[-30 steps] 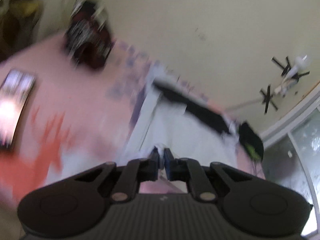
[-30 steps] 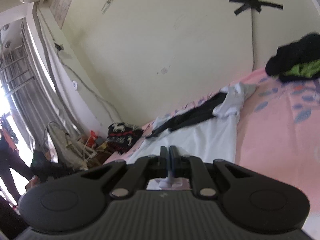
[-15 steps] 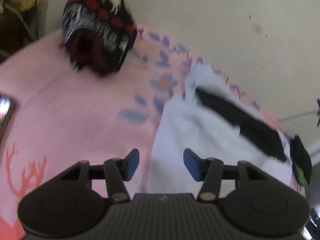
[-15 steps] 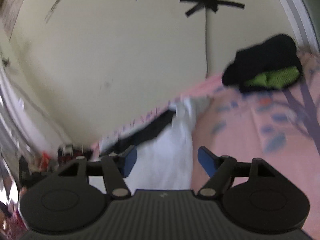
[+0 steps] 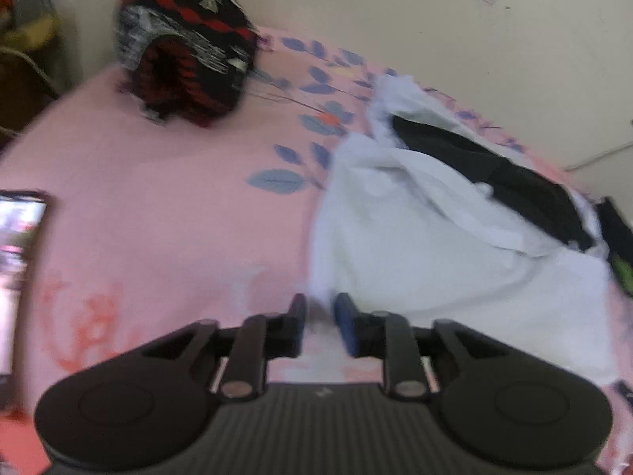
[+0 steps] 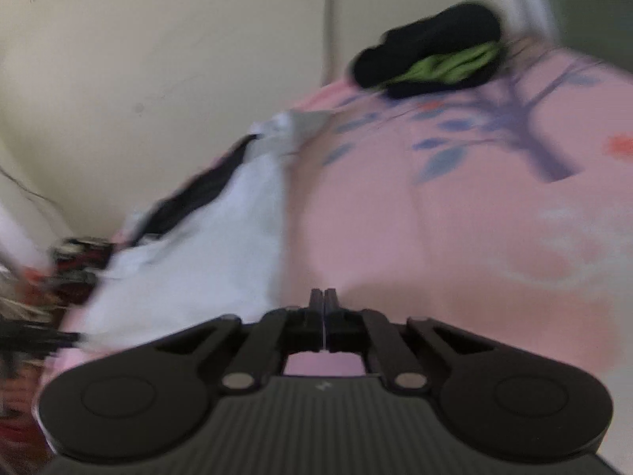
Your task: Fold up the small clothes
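Observation:
A white garment (image 5: 435, 245) with a black piece (image 5: 494, 170) on its far part lies spread on the pink bedsheet (image 5: 158, 217). My left gripper (image 5: 320, 310) is low over the sheet at the garment's near left corner. Its jaws are closing with a narrow gap still between them, and the blurred corner lies right at the tips. In the right wrist view the white garment (image 6: 190, 261) lies to the left. My right gripper (image 6: 323, 301) is shut over bare pink sheet (image 6: 435, 237), just right of the garment's edge, and I see nothing between its fingers.
A black, red and white knitted item (image 5: 186, 59) sits at the far left of the bed near the wall. A black and green garment (image 6: 431, 55) lies at the far right corner. A lit phone screen (image 5: 18, 257) lies at the left edge. A cream wall (image 5: 435, 19) runs behind the bed.
A second ago both grippers were shut on white cloth; half a second ago both stood wide open. Both have sunk toward the bed; the left jaws have narrowed and the right have shut.

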`<state>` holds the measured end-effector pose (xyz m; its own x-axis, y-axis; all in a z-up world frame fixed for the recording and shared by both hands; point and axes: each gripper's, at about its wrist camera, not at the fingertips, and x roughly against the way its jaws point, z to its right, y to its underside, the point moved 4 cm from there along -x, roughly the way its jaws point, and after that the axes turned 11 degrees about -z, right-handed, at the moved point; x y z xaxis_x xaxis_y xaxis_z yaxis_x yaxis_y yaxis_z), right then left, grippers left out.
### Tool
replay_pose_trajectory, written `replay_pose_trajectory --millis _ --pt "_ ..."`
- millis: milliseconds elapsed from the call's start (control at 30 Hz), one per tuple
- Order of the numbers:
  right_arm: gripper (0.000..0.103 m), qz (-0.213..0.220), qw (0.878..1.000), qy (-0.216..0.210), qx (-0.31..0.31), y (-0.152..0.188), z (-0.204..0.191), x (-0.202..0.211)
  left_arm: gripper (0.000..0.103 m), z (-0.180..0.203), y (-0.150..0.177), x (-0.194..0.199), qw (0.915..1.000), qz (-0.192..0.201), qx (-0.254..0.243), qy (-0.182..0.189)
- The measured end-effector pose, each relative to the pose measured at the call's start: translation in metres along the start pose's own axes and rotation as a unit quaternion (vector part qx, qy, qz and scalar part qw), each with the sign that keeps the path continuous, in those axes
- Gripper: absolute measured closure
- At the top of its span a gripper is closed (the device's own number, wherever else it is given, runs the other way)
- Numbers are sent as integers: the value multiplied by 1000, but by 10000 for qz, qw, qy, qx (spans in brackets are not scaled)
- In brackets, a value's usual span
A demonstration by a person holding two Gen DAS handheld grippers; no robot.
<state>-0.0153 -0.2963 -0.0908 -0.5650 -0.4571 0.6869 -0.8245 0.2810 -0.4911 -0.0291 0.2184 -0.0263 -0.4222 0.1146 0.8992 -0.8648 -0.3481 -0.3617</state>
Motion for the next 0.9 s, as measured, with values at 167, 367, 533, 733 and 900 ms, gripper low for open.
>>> replay_pose_trajectory --millis 167,367,533,733,900 --pt "44 -429 9886 -1171 -844 2 6 23 46 -14 19 27 9980 31 248 583" --pt "42 -947 9838 -1260 -854 11 -27 -13 35 -3 42 -2 9812 -485 829 1676" --pt "39 -308 9807 -1299 -1431 -15 -35 -48 20 -4 16 -8 9671 -61 1595 1980" --pt "96 -462 9900 -993 -887 -33 -49 -66 94 -8 7 -15 9575 -347 1969 2081" --pt "100 96 9952 -975 -80 -52 -53 6 95 13 28 46 9736 160 1027 2030"
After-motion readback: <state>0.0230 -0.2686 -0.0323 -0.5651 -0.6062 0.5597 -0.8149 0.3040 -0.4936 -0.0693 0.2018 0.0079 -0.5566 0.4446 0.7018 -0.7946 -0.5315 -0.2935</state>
